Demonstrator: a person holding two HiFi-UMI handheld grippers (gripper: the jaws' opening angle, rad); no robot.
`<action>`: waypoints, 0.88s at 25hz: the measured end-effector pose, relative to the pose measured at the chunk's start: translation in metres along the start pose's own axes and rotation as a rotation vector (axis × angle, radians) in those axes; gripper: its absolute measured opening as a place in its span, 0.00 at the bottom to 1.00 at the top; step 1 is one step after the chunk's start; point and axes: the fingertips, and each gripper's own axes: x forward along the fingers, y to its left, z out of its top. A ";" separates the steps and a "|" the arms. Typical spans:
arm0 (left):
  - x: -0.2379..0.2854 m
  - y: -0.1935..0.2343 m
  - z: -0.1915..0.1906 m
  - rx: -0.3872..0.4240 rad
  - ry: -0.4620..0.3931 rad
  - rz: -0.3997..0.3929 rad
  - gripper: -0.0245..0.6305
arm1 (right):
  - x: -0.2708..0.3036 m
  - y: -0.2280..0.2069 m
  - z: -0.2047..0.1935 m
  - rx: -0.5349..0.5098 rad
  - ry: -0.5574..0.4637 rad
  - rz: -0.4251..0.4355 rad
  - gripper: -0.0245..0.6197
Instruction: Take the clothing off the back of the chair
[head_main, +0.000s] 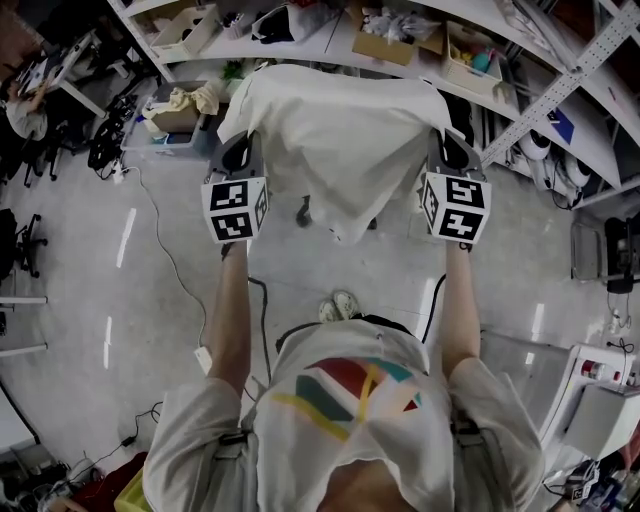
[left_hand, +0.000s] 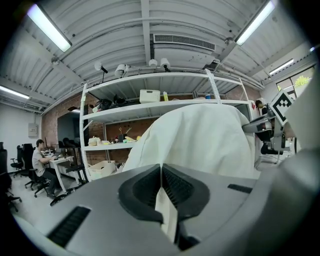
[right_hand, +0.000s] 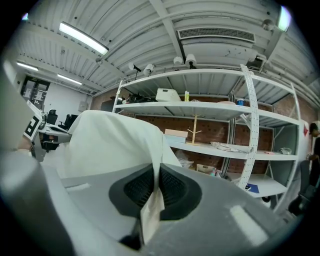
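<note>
A white garment (head_main: 340, 140) hangs spread between my two grippers at chest height, in front of the shelving. My left gripper (head_main: 240, 150) is shut on its left upper edge, and in the left gripper view the cloth (left_hand: 200, 140) runs out of the closed jaws of that gripper (left_hand: 161, 172). On the other side my right gripper (head_main: 450, 145) is shut on the right upper edge. In the right gripper view the fabric (right_hand: 110, 145) is pinched in this gripper (right_hand: 154, 175). The garment hides whatever stands behind it; no chair back shows.
A metal shelving unit (head_main: 400, 40) with boxes stands right behind the garment. A bin with cloth (head_main: 180, 110) sits at its left end. A cable (head_main: 165, 250) snakes over the floor on the left. White equipment (head_main: 600, 390) stands at lower right. A person (left_hand: 37, 160) sits at a far desk.
</note>
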 end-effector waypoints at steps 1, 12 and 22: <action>0.000 -0.002 0.001 -0.002 -0.001 -0.004 0.06 | 0.001 -0.003 0.000 0.000 0.001 -0.005 0.05; 0.002 -0.027 0.008 0.020 -0.013 -0.046 0.06 | 0.012 -0.037 -0.005 0.016 0.009 -0.050 0.05; 0.003 -0.037 0.013 0.030 -0.022 -0.038 0.06 | 0.017 -0.051 -0.006 -0.038 0.018 -0.046 0.05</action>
